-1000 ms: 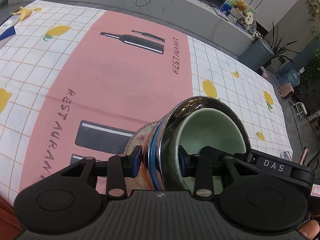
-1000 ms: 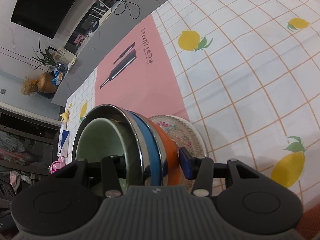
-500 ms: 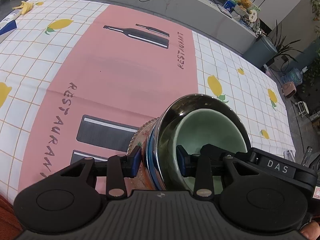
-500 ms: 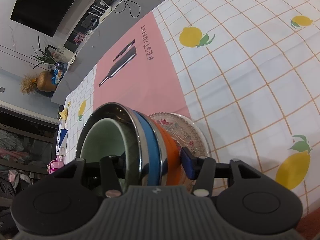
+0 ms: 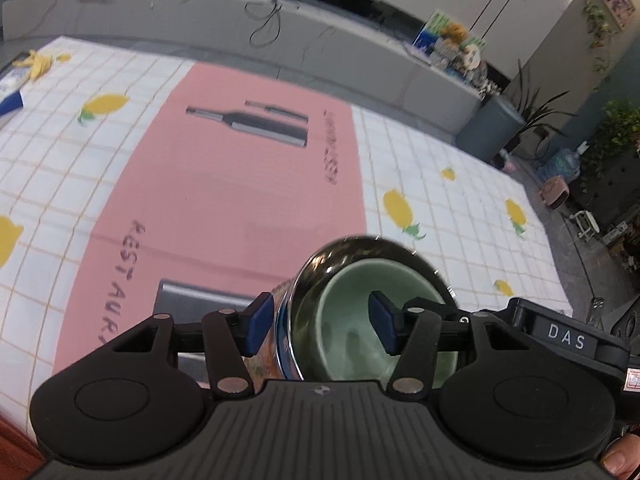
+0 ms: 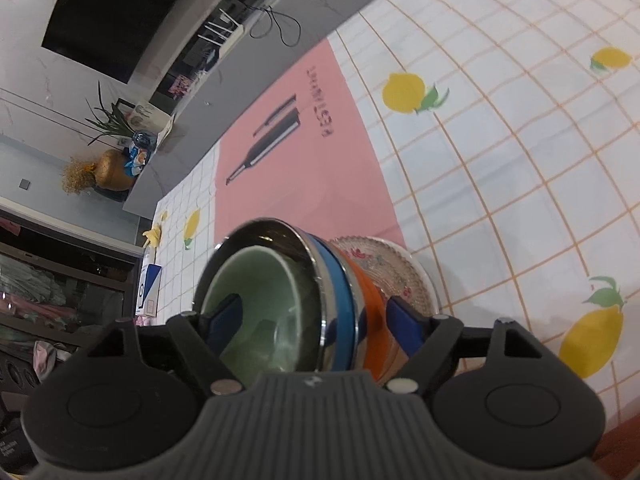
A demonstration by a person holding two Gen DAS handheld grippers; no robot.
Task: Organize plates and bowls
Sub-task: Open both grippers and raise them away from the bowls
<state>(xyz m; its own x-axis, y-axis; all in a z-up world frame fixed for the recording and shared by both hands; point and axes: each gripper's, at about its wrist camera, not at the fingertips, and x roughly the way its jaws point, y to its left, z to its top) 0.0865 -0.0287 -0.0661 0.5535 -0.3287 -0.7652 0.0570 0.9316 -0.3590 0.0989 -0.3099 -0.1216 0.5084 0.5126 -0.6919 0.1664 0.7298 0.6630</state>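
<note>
Left wrist view: both tongs, left [image 5: 318, 322] and right [image 6: 316, 326], had just opened, straddling the bowl stack's [image 5: 352, 312] opposite rims, gripping nothing.

Four bowls were nested in one stack: a green bowl [image 5: 360, 320] inside a steel bowl [image 5: 316, 276], then a blue bowl [image 6: 340, 304] and an orange bowl [image 6: 370, 312]. One plate [image 6: 396, 268] lay under them. Two grippers were there, left [image 5: 320, 322] and right [image 6: 316, 320], each with two fingers. One pink mat [image 5: 224, 184] lay on the desk [image 5: 460, 220]. One banana peel [image 5: 38, 64] lay at its far corner.
</note>
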